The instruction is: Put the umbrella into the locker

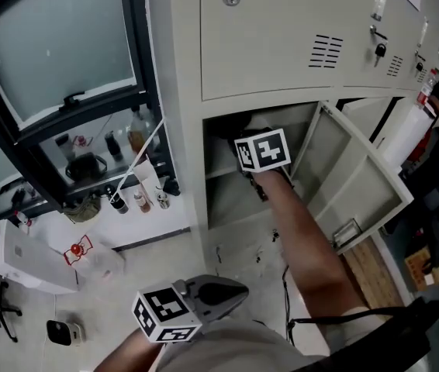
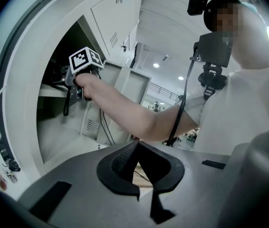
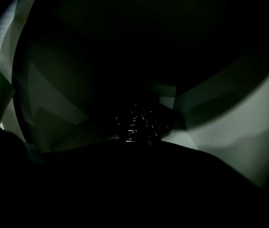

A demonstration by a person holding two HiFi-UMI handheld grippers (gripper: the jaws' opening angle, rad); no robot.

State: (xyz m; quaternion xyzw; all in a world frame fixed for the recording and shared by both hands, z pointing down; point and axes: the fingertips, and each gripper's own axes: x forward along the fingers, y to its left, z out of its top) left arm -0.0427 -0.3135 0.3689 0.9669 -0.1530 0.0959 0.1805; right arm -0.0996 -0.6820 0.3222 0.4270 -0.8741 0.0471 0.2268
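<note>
At the far left a dark-framed window (image 1: pixel 57 45) stands over a sill crowded with small bottles (image 1: pixel 138 200), and a white box (image 1: pixel 25 262) lies on the floor below it. Low in the head view, near the person's body, the left gripper (image 1: pixel 235 291) hangs well apart from the locker. Its black fingers (image 2: pixel 118 164) meet at the tips with nothing between them.

The beige locker (image 1: pixel 281 45) fills the middle, its upper doors shut and one lower compartment open. The person's bare right arm (image 1: pixel 305 239) reaches into that compartment, and the right gripper (image 1: pixel 258 152) sits in the opening just above the inner shelf (image 1: pixel 223 170), only its marker cube plainly lit.

Inside it is very dark. In the right gripper view the folded umbrella (image 3: pixel 137 125), a black glossy bundle, sits right at the end of that gripper, held between fingers that stand fairly wide. It is within the compartment, with pale locker walls on both sides.

To the right the compartment's door (image 1: pixel 351 184) is swung wide open.
</note>
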